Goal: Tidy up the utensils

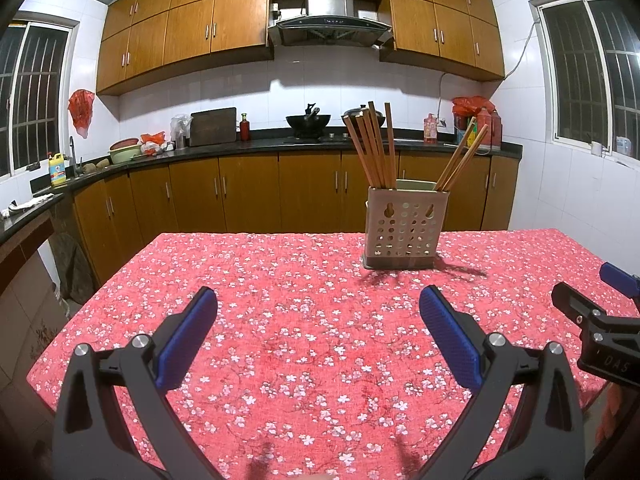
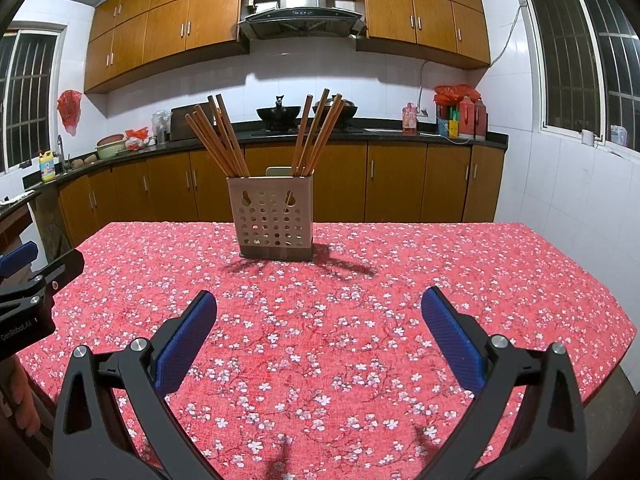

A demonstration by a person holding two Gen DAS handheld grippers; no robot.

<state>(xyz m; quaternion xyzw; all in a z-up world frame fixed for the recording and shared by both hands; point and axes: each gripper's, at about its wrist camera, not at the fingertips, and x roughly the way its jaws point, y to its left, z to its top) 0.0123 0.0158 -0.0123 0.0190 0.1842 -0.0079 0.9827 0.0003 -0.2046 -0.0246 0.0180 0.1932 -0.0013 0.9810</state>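
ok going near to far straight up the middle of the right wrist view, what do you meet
Right hand-held gripper, open → flowered red tablecloth → perforated utensil holder with chopsticks → brown base cabinets → black countertop with wok → white tiled wall.

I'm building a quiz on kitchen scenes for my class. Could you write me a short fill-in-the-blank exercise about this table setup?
1. The wooden chopsticks stand in two bunches inside a perforated ____.
2. The holder stands on a tablecloth whose ground colour is ____.
3. The left gripper and the right gripper both have their jaws ____.

Missing words: holder; red; open
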